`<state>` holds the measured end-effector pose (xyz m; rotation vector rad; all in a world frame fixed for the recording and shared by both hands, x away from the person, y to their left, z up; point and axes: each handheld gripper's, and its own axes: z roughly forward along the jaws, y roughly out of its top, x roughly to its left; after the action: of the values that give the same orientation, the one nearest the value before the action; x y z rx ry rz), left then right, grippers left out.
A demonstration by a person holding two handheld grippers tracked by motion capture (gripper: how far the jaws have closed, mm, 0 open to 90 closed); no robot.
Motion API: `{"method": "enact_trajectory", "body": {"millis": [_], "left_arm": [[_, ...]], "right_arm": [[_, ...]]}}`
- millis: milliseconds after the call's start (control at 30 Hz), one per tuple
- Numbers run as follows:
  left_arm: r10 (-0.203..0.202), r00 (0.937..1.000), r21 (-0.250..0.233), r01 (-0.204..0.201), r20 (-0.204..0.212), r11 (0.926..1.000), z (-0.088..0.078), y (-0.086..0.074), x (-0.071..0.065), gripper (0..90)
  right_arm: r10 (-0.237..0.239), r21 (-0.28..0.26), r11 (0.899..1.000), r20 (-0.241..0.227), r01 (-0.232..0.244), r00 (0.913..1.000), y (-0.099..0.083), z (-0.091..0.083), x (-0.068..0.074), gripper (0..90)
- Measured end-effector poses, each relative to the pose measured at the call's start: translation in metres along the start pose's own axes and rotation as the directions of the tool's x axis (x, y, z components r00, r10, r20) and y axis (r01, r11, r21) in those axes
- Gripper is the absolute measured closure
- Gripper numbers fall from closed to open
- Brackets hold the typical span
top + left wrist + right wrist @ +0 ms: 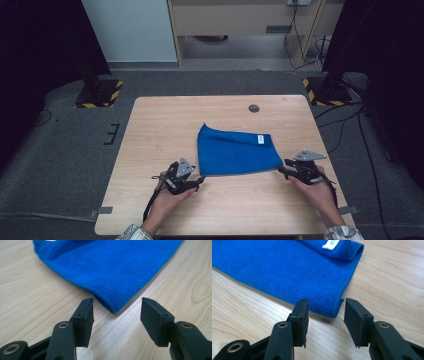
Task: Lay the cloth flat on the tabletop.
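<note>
facing the blue cloth (235, 152), both grippers (117, 312) (325, 312) gape at its near corners; the high view adds its white tag (260, 139).

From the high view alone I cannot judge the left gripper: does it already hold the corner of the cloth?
Observer: No. The left gripper is open. A corner of the cloth lies between its pads, and neither pad touches it.
Operator: And the right one?
Observer: The right gripper is open too. The other near corner sits between its jaws, close to one pad, with a clear gap to the other.
Operator: Is the cloth a single layer there?
Observer: Near the label a top layer is folded over with a rounded edge. At the corner itself I cannot count the layers.
</note>
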<state>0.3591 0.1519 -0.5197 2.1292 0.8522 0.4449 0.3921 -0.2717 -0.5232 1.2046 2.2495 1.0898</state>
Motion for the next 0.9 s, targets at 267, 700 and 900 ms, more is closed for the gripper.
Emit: {"method": "enact_trajectory", "body": {"millis": [267, 700, 900], "left_arm": [[-0.015, 0.9998, 0.023, 0.015, 0.008, 0.9996, 0.005, -0.001, 0.000, 50.2], [-0.016, 0.9997, 0.030, 0.016, 0.016, 0.9994, 0.008, 0.000, 0.002, 54.9], [-0.013, 0.9998, 0.037, 0.013, 0.012, 0.9992, 0.010, 0.000, 0.001, 56.1]], "right_arm": [[-0.010, 0.036, 0.999, -0.027, 0.011, 0.9996, 0.000, 0.005, 0.006, 61.7], [-0.051, 0.014, 0.998, -0.100, 0.053, 0.9936, 0.003, -0.001, 0.017, 90.0], [-0.034, -0.010, 0.999, -0.051, 0.033, 0.9981, 0.003, -0.008, 0.012, 72.1]]}}
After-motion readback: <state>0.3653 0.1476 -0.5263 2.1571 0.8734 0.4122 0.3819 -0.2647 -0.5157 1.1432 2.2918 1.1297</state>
